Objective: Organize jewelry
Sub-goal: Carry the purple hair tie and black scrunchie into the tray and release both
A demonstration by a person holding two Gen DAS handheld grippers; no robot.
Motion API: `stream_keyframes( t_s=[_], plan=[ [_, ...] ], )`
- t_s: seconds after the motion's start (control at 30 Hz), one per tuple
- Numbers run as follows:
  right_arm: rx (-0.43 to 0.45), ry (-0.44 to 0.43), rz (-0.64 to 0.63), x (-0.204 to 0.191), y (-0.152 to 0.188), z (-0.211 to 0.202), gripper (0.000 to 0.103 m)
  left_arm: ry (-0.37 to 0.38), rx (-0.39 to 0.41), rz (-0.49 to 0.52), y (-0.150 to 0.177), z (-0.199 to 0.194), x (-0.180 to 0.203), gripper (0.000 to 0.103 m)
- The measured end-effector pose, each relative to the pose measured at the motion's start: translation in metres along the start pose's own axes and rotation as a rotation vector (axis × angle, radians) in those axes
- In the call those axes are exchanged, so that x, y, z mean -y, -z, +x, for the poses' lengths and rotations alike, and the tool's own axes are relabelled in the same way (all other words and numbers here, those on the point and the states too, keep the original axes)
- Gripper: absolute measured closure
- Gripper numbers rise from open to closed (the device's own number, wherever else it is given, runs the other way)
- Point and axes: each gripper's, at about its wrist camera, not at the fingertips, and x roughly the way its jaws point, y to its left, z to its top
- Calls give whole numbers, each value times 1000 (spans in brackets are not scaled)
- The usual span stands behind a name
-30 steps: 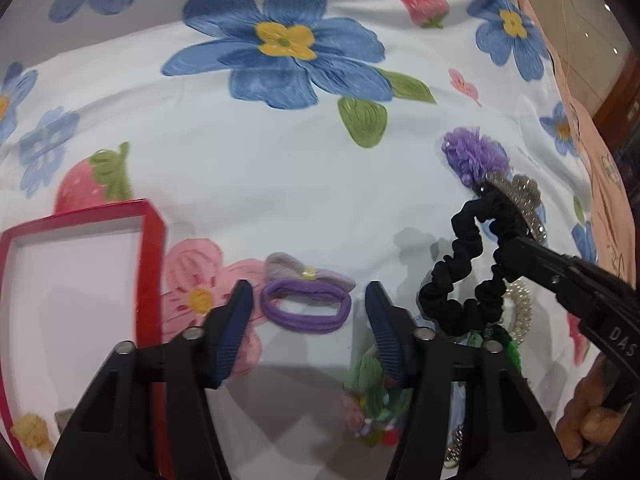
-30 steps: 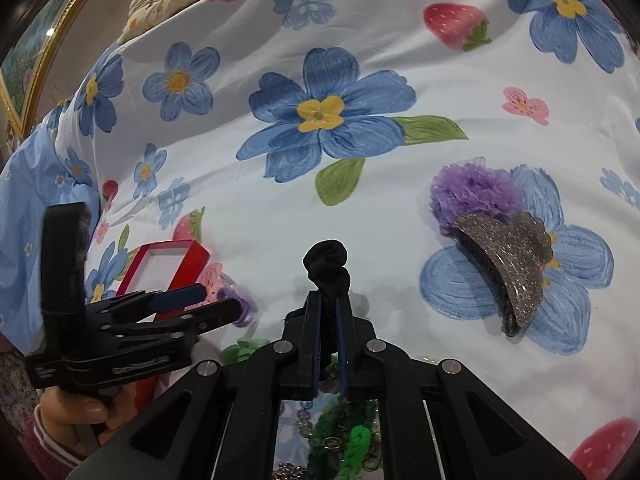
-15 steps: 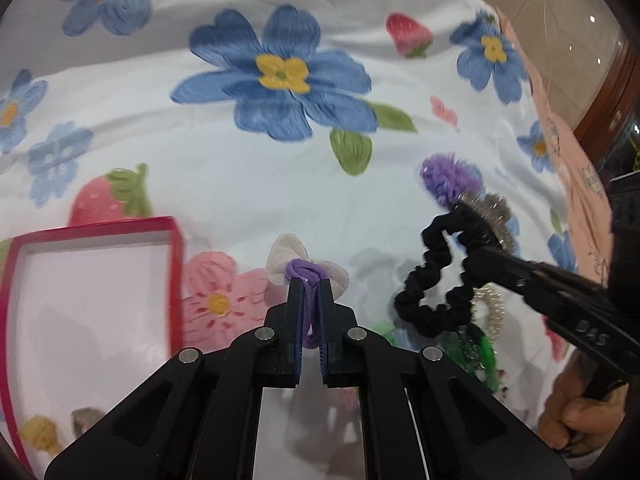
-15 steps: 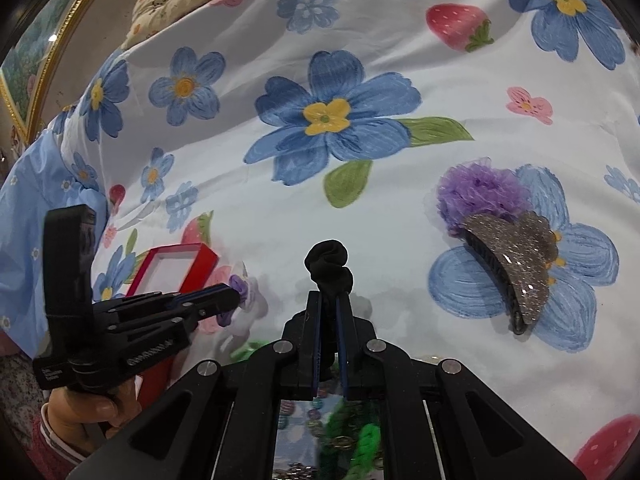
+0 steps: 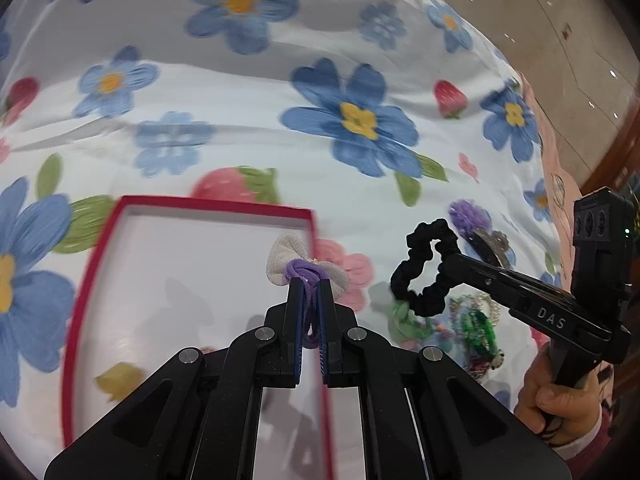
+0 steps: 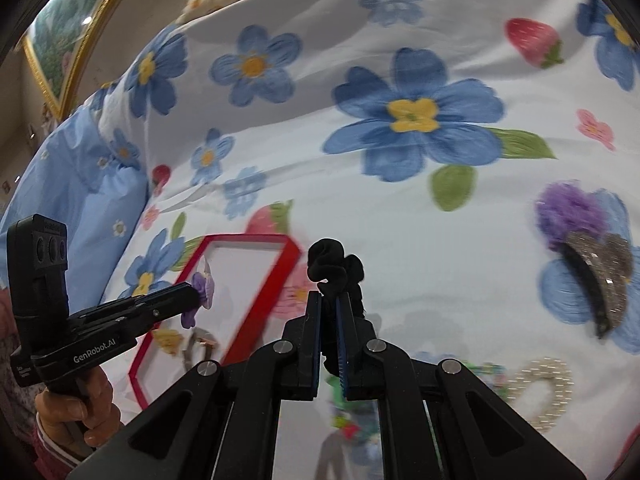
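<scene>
My left gripper (image 5: 309,286) is shut on a purple hair tie with a cream bow (image 5: 304,265) and holds it in the air over the right edge of the red-rimmed white box (image 5: 120,216). My right gripper (image 6: 329,300) is shut on a black scrunchie (image 6: 334,268), lifted above the bedsheet to the right of the box (image 6: 294,250). The scrunchie also shows in the left wrist view (image 5: 426,268), and the purple tie in the right wrist view (image 6: 202,292). The box holds a yellow piece (image 5: 118,376) and a ring-like piece (image 6: 198,344).
A pile of beads, green pieces and a pearl ring (image 5: 474,322) lies on the flowered sheet (image 5: 240,152) right of the box. A purple fluffy tie (image 6: 570,210) and a glittery claw clip (image 6: 600,276) lie further right. The bed's edge and floor are at the far right.
My left gripper closed on the purple bow tie, lifted it off the sheet and carried it left to the box's edge. The right gripper followed leftward, still holding the black scrunchie.
</scene>
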Motion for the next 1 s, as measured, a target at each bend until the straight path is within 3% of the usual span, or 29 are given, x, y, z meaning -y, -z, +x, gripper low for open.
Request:
stream_keyframes(
  t_s=[0.5,1.0],
  plan=[
    [-38,-102,-93,-80,-9,47,97,-70,14,-101,9,-18,-73,98],
    [-161,-113,-83,-89,-4,113,96,-101,-78,-150,14,26,-102,97]
  ],
)
